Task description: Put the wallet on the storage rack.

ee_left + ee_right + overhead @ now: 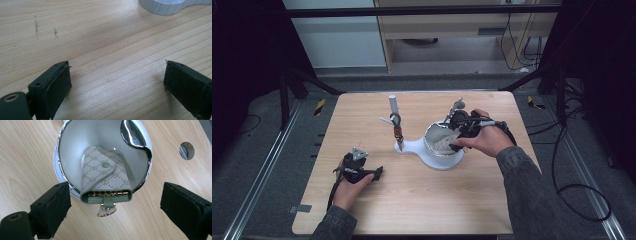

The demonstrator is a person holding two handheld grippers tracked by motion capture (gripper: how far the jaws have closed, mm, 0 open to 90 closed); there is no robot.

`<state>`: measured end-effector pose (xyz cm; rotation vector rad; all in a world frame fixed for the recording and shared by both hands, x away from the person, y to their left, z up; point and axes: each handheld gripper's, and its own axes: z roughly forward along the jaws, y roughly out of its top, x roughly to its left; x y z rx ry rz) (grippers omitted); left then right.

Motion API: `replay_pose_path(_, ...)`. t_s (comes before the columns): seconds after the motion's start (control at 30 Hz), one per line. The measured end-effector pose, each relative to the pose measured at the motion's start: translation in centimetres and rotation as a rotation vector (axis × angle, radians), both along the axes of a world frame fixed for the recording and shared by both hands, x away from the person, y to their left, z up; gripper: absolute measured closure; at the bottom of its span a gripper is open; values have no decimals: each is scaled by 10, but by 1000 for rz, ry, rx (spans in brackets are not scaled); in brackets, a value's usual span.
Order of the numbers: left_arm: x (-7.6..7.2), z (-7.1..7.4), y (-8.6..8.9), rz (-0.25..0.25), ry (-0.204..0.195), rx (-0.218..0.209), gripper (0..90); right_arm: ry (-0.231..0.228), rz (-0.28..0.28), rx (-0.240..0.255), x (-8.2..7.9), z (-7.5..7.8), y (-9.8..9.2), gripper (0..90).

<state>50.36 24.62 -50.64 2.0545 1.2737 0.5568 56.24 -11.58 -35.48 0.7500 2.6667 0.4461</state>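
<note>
- High view: the right gripper [458,134] hangs over the white, chrome-rimmed bowl [430,150] of a white stand on the pale wooden table [422,200]; the left gripper [362,167] rests apart on the table.
- Left gripper view: its jaws stand wide with nothing between them, over bare wood.
- Right gripper view: jaws parted, clear of the beige monogrammed key case with green trim [105,178], which leans inside the bowl, ring end over the rim. Placement looks done; next comes lifting the gripper clear without snagging the case.

wooden table [422,200], white stand [412,146]; bowl [432,145]
</note>
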Motion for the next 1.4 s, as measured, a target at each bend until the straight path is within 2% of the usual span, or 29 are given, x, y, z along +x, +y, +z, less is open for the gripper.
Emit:
replay_pose_path(0.23,0,0,0,-1,3,1,61,-26,-30,40,-5,0,-11,68)
replay_pose_path(0.27,0,0,0,-1,3,1,60,-28,-42,74,-7,0,-16,68)
replay_pose_path(0.37,0,0,0,-2,3,2,59,-30,-69,103,-9,0,-25,56)
replay_pose_path(0.43,0,0,0,0,1,-2,59,-32,-78,101,-9,0,-27,56)
replay_pose_path(0.47,0,0,0,0,1,-2,58,-56,-99,119,-11,0,-33,59)
replay_pose_path(0.53,0,0,-1,0,0,-1,56,-61,-102,149,-14,0,-40,56)
replay_pose_path(0.63,0,-1,-1,-3,0,0,48,-82,-127,163,-18,-1,-49,59)
replay_pose_path(0.8,0,-1,-1,-4,-3,0,39,-92,-164,191,-22,-4,-62,63)
replay_pose_path(0.87,0,-1,-1,-7,-4,2,38,-102,-179,196,-24,-7,-69,74)
replay_pose_path(1.03,0,-1,-1,-9,-4,1,35,-109,-238,245,-30,-17,-88,107)
replay_pose_path(1.3,0,-2,-1,-9,-4,-1,29,-126,-275,272,-37,-33,-100,130)
replay_pose_path(1.4,0,-2,-1,-10,-4,0,27,-128,-300,289,-42,-45,-107,133)
